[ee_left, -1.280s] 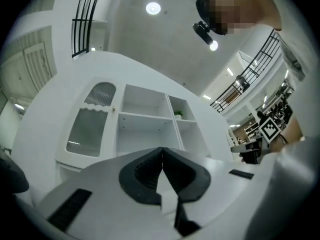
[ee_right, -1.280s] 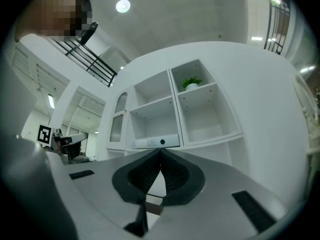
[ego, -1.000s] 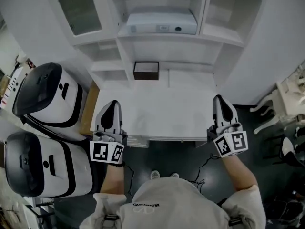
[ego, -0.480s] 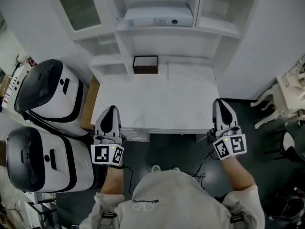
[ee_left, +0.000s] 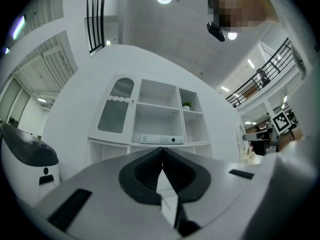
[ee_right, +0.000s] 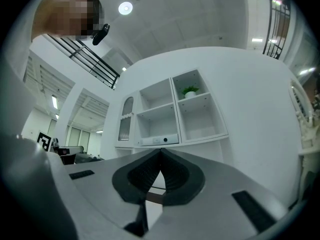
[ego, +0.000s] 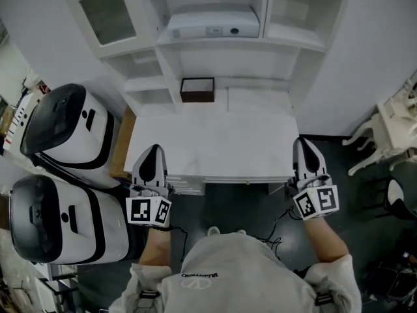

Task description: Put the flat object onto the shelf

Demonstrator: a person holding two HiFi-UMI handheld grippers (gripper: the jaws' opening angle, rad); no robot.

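White shelving unit (ego: 296, 57) and its white desk top (ego: 208, 142) fill the head view beneath you. On the wide shelf above the desk lies the flat white box with a dark round spot on its front (ego: 210, 25), flat and level, reaching almost across that compartment. At the back of the desk, against the shelving, stands a small dark brown open box (ego: 197, 90). Left of the desk, two rounded white-and-black machines (ego: 65, 129) sit one behind the other. Your left gripper (ego: 153, 150) hangs at the desk's front left corner and your right gripper (ego: 302, 143) at its front right corner, both well apart from the flat box and pointing towards the shelving.

From the left gripper view, your left gripper (ee_left: 162, 150) has its dark ribbed pads meeting at the tips, with nothing between them. Beyond the tips the flat white box (ee_left: 160, 139) rests on its shelf, and a small green plant (ee_left: 186, 105) stands in the upper right compartment.

From the right gripper view, your right gripper (ee_right: 160, 151) is likewise closed tip to tip and carries nothing. Just above its tips the same flat white box (ee_right: 159, 140) lies on the shelf, with the plant (ee_right: 189, 90) in the compartment above and to the right.
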